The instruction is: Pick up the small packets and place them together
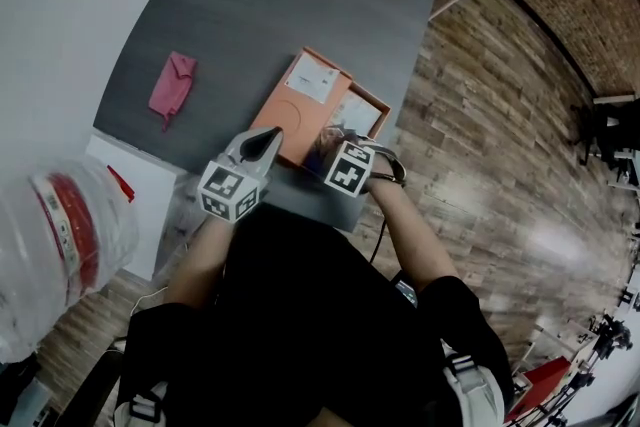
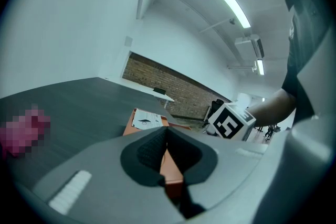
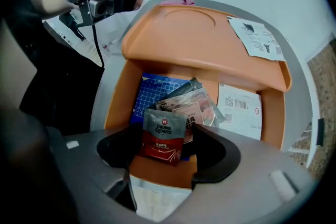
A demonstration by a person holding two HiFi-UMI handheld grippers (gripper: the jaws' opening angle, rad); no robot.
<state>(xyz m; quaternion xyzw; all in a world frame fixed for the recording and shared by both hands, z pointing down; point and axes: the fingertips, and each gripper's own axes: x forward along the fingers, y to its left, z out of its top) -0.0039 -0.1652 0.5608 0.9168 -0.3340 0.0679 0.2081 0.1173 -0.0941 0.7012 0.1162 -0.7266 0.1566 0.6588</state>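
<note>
The left forearm [image 1: 196, 260] and right forearm [image 1: 412, 233], both bare, reach forward side by side. The left hand-held gripper [image 2: 167, 139] points nearly level and a little downward, its jaws drawn together at the tips. Close beside it, the right hand-held gripper [image 3: 161, 148] points straight down, jaws spread wide and pressing on nothing.

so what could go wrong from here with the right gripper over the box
1. The right gripper stands open with the red coffee packet between its jaws; a pad could catch the packet's edge and drag it out of the orange box.
2. That packet lies loose on the clear packet and the blue packet; a nudge may slide the pile.
</note>
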